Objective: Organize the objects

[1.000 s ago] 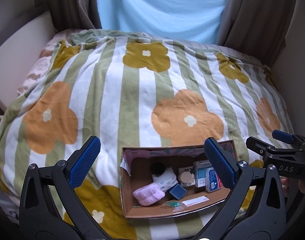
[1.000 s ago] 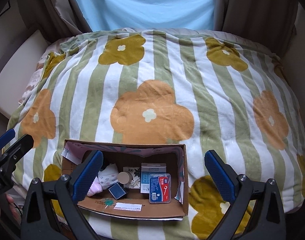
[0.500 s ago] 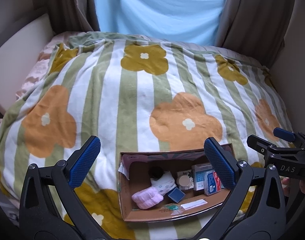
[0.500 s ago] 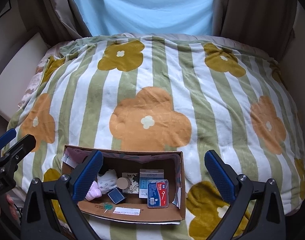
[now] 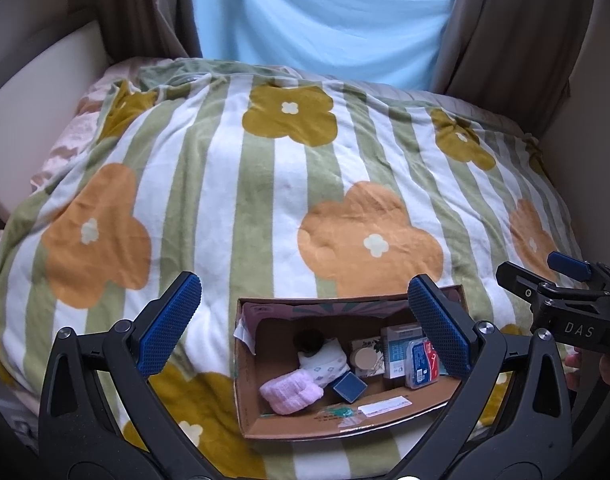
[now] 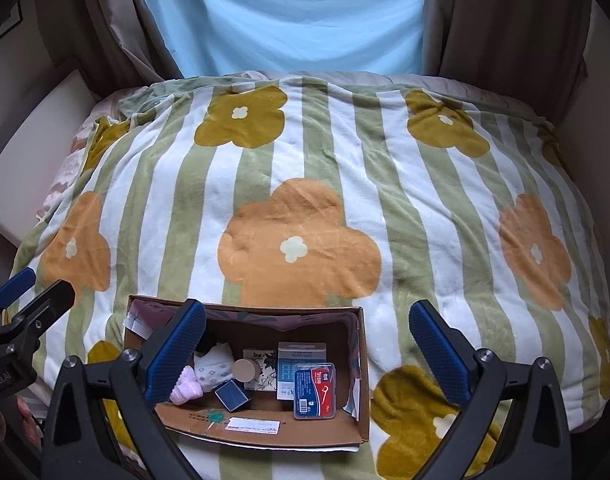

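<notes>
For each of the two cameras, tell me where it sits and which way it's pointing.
Left wrist: sits on the left claw, above the near bed edge, facing the curtained window; its open fingers frame the cardboard box; the right claw shows at right.
Right wrist: sits on the right claw, same heading, slightly further right; the left claw shows at left.
Shared: the box, the pink knit roll inside it and the floral blanket.

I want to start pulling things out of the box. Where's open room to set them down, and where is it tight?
The striped blanket lies bare beyond the cardboard box, and to its right and left. Inside it is crowded: the pink cloth, dark blue cube and clear red-label case sit close together.
</notes>
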Action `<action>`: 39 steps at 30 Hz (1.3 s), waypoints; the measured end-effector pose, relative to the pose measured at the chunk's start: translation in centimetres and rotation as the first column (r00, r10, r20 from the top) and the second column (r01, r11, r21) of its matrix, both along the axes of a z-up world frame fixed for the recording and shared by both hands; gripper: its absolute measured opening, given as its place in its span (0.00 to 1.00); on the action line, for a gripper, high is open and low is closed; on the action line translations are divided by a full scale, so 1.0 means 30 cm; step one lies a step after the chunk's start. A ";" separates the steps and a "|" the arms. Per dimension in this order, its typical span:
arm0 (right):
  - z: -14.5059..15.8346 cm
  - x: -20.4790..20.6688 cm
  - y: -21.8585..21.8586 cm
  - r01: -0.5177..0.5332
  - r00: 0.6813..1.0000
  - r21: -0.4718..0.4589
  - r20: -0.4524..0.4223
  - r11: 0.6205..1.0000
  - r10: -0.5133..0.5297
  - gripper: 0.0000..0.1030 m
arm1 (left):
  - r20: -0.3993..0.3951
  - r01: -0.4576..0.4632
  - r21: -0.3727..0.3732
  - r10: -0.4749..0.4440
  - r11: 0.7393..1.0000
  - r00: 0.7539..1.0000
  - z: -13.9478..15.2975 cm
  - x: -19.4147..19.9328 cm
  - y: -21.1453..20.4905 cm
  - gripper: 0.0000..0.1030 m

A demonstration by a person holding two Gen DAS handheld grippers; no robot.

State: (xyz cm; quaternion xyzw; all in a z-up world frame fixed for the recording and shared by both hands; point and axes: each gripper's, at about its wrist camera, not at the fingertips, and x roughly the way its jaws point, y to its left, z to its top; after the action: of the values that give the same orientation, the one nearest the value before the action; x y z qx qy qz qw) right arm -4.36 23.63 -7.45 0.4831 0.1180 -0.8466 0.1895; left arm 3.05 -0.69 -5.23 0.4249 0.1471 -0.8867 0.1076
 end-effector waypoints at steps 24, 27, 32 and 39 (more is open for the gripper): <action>0.007 0.000 -0.012 -0.009 1.000 0.005 -0.006 1.000 0.009 0.98 | -0.004 -0.037 -0.022 0.037 0.999 0.999 0.003 0.021 0.007 1.00; 0.009 -0.001 -0.015 -0.009 1.000 0.006 -0.007 1.000 0.009 0.99 | -0.004 -0.036 -0.023 0.036 0.999 0.999 0.003 0.023 0.006 1.00; 0.009 -0.001 -0.015 -0.009 1.000 0.006 -0.008 1.000 0.009 0.99 | -0.009 -0.029 -0.022 0.029 0.999 1.000 0.004 0.027 0.014 1.00; 0.010 -0.002 -0.014 -0.009 1.000 0.005 -0.008 1.000 0.010 0.99 | -0.014 -0.039 -0.033 0.039 0.999 0.999 0.008 0.031 0.025 1.00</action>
State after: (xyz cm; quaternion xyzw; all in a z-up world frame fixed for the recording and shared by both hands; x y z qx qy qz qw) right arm -4.43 23.19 -7.15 0.4797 0.1233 -0.8473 0.1917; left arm 3.98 0.04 -4.98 0.4141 0.1414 -0.8896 0.1309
